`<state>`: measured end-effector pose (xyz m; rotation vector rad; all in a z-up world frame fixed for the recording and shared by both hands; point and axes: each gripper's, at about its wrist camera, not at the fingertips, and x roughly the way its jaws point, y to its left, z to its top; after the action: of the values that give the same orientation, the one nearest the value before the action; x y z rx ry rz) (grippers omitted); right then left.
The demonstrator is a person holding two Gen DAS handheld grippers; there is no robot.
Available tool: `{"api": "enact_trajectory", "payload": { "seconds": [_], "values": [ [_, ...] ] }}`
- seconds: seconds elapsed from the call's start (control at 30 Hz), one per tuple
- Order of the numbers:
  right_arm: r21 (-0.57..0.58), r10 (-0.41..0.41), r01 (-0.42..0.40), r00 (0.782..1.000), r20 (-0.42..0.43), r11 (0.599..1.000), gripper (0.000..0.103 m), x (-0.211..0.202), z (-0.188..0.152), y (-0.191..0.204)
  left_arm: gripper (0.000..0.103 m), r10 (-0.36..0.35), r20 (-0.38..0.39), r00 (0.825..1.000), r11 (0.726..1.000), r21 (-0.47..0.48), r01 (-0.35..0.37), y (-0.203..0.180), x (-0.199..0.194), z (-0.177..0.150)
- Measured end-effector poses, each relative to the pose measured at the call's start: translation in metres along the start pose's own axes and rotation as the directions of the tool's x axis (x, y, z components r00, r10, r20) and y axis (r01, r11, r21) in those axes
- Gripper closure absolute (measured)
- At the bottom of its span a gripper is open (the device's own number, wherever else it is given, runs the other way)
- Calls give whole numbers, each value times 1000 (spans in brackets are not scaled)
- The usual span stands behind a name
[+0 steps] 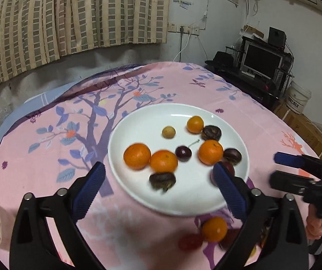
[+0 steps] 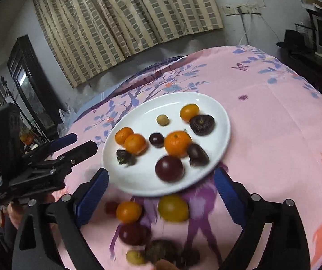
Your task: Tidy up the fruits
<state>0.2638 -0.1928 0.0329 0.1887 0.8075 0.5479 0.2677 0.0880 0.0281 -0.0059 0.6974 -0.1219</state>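
Note:
A white plate (image 1: 142, 123) (image 2: 224, 126) on the pink tablecloth holds several fruits: oranges (image 1: 137, 156) (image 2: 177, 143), dark chestnuts (image 1: 162, 181) (image 2: 201, 124), a cherry (image 1: 183, 153), a dark plum (image 2: 169, 168) and a small yellow longan (image 1: 168, 132) (image 2: 162, 120). More fruits lie loose on the cloth in front of the plate: an orange (image 1: 214, 228) (image 2: 128, 211), a yellow fruit (image 2: 172, 207), a plum (image 2: 132, 234) and others, blurred. My left gripper (image 1: 159, 173) is open over the plate's near edge, empty. My right gripper (image 2: 162, 178) is open above the plate's near rim, empty.
The pink floral tablecloth (image 1: 48, 157) covers a round table. The right gripper (image 1: 296, 168) shows at the right of the left wrist view; the left gripper (image 2: 70, 146) shows at the left of the right wrist view. A curtain, a monitor (image 1: 262, 60) and a bucket stand behind.

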Motion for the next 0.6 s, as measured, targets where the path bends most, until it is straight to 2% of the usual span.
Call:
{"api": "enact_trajectory", "payload": {
  "seconds": [0.13, 0.2, 0.33, 0.4, 0.5, 0.57, 0.6],
  "values": [
    [77, -68, 70, 997, -20, 995, 6, -32, -44, -9, 7, -6, -38, 999, 1000, 9, 6, -4, -13, -27],
    [74, -90, 92, 995, -37, 993, 6, -41, -61, -7, 7, -24, -63, 998, 1000, -2, 24, -6, -17, -40],
    [-33, -179, 180, 984, 5, 983, 6, -56, -95, 12, 7, -42, -87, 995, 999, 1, 42, -13, -23, -60],
    [-78, -211, 210, 978, -7, 975, 8, -54, -102, 18, 7, -37, -89, 995, 999, 8, 38, -17, -25, -67],
    [-122, -248, 243, 968, -24, 962, 20, -47, -107, 23, 7, -39, -90, 995, 999, 3, 40, -17, -29, -73],
    [-127, -251, 242, 966, -59, 962, 35, -39, -110, 23, 7, -31, -86, 996, 1000, -3, 31, -15, -32, -76],
    [-126, -248, 238, 966, -73, 963, 37, -35, -109, 23, 7, -27, -84, 996, 1000, -2, 27, -14, -34, -78]
  ]
}}
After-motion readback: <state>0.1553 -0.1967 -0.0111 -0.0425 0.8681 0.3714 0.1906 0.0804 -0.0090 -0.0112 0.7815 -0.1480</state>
